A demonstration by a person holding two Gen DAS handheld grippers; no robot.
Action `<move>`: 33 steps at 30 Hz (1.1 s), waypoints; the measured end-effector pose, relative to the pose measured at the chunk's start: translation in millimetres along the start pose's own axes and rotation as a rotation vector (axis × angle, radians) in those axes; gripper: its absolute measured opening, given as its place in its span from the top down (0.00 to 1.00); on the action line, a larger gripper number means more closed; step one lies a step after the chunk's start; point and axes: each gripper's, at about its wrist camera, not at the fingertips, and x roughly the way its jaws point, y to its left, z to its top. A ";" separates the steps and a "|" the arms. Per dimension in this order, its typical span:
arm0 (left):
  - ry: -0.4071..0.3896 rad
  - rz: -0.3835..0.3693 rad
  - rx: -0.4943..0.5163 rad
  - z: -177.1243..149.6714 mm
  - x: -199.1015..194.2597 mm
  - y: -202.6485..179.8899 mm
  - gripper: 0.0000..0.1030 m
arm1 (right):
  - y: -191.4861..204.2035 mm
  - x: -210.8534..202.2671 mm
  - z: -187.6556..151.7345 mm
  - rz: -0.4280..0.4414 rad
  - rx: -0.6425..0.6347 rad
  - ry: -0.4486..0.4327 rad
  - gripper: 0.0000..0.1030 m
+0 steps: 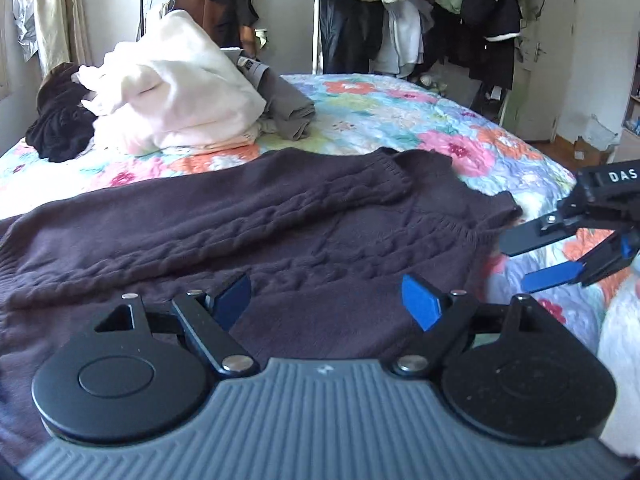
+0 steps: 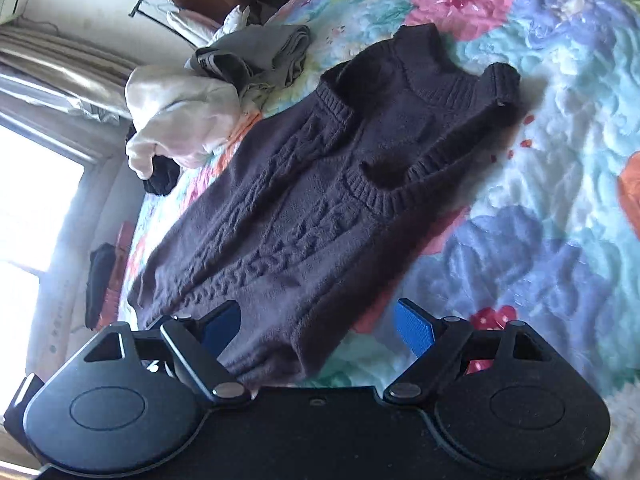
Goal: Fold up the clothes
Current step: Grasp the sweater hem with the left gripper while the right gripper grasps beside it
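The dark knit sweater (image 1: 248, 232) lies flat on the floral quilt (image 1: 400, 108) — one side looks folded inward, the rest unfolded. Left gripper (image 1: 326, 300) and right gripper (image 2: 316, 322) hover over it, fingers apart, empty — beyond it, a heap of clothes (image 1: 176, 92) waits.

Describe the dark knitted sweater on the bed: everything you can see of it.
The sweater is dark purplish-brown knit with cable patterns down its body and ribbed bands at neck, cuffs and hem. It lies spread flat on the floral quilt, both sleeves folded in across the body, so it is partly folded. Neither the left gripper nor the right gripper holds it; both are open above its lower part.
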 end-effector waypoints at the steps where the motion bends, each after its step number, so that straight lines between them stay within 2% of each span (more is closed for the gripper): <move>1: 0.014 -0.007 -0.014 -1.4 8.1 -1.4 0.20 | -3.8 5.4 1.2 0.009 0.022 -0.010 0.15; 4: 0.103 -0.064 -0.039 -8.3 29.5 -6.4 0.20 | -12.9 17.3 5.4 0.011 0.061 -0.009 0.15; 6: 0.225 -0.100 -0.039 -15.4 42.8 -9.9 0.20 | -14.2 25.5 7.0 0.038 0.064 0.026 0.16; 7: 0.274 -0.093 -0.034 -20.6 48.2 -11.1 0.20 | -14.0 29.5 7.2 0.046 0.063 0.040 0.18; 9: 0.288 -0.064 -0.009 -29.1 51.6 -13.7 0.20 | -12.7 36.6 7.0 0.039 0.061 0.051 0.22; 14: 0.276 -0.072 -0.035 -26.1 47.3 -11.0 0.20 | -13.9 52.4 11.6 -0.063 0.054 0.007 0.24; 17: 0.258 -0.077 -0.039 -24.8 40.7 -7.0 0.20 | -19.9 61.0 17.8 -0.082 0.075 -0.033 0.27; 19: 0.234 -0.066 -0.060 -24.9 35.4 -1.2 0.20 | -17.4 64.4 21.5 -0.105 0.036 -0.072 0.50; 20: 0.223 -0.058 -0.074 -25.2 32.6 2.3 0.20 | -13.9 66.0 22.3 -0.118 0.003 -0.086 0.67; 21: 0.213 -0.053 -0.083 -25.5 29.8 5.3 0.20 | -8.9 67.5 22.2 -0.132 -0.040 -0.097 0.71; 23: 0.169 -0.049 -0.064 -23.1 21.3 7.5 0.20 | 3.0 63.2 21.2 -0.117 -0.109 -0.151 0.75; 25: 0.091 -0.050 -0.020 -17.3 9.4 4.6 0.20 | 21.7 53.0 19.2 -0.087 -0.212 -0.218 0.76; 27: 0.010 -0.086 0.014 -12.1 -2.8 -1.0 0.20 | 42.2 43.8 14.8 -0.033 -0.328 -0.267 0.76; 29: -0.042 -0.115 0.052 -9.8 -10.1 -7.5 0.20 | 55.6 41.3 10.2 0.046 -0.403 -0.259 0.76; 32: -0.132 -0.048 0.121 -12.6 -11.5 -17.6 0.20 | 65.3 46.2 6.9 0.160 -0.453 -0.187 0.76; 33: -0.149 -0.049 0.140 -13.5 -12.4 -20.3 0.20 | 64.8 46.9 6.7 0.183 -0.453 -0.166 0.76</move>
